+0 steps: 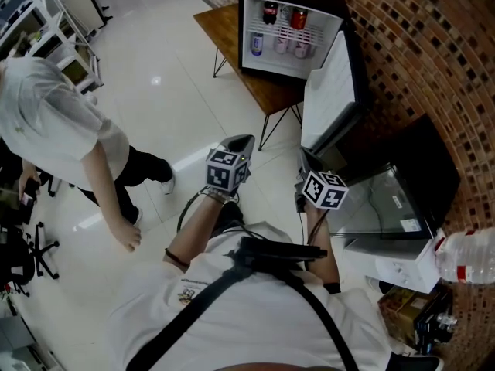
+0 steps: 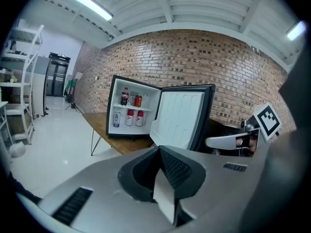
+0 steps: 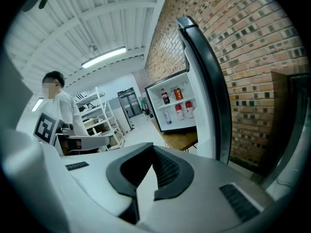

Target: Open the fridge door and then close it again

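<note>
While the mini fridge door (image 1: 329,91) stands wide, we judge opening done, closing outstanding; left gripper (image 2: 160,150) and right gripper (image 3: 152,149), jaws together, empty, hang short of it.

Lab-like workspace: shelving racks (image 2: 19,81), brick wall (image 2: 194,57)

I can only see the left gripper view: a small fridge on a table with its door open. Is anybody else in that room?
Observer: Yes. The head view shows a bystander in a white top standing at the left.
Operator: And the other tongs, are they holding something?
Observer: No. The right tongs are shut, with nothing between them.
Operator: Anything else nearby?
Observer: A clear plastic bottle lies low at the right of the head view.
</note>
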A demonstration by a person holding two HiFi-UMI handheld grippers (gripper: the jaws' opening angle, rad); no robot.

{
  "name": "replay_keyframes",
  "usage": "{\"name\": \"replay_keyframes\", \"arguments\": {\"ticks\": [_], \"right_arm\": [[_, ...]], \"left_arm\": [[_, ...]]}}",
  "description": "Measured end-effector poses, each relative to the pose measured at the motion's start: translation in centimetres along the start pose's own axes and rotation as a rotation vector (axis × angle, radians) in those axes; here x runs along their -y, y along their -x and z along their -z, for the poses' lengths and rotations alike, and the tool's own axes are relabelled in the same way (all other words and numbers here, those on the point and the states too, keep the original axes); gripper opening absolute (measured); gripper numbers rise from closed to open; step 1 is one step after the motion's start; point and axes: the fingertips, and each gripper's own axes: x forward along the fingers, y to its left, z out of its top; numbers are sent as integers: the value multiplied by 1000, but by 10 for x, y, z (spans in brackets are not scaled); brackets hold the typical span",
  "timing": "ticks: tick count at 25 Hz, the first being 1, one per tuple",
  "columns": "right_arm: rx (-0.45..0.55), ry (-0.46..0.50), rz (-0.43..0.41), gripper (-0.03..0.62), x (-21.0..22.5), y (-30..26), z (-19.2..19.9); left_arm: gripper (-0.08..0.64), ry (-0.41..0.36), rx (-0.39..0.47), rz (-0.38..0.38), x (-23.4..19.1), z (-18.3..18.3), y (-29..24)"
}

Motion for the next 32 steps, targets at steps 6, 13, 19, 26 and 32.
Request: {"name": "replay_keyframes", "arguments": {"ticks": [6,13,19,26,32], "right_arm": [[-3,1,-14,11,-1,-3,-1],[-4,-5,-12,11,-5,0,2],[-8,6,-31,11,-23,-5,1],[8,-8,-7,11,-12,6,0],[14,-17,12,11,-2,13,1]], "left_arm": [[0,25,11,-9,-2,1,1],[0,30,14,-6,-3,2,6],[0,35,26,-26,-14,0,23],[0,26,9,-7,-3,2,18],[0,16,-3,-2,5,3,10]]}}
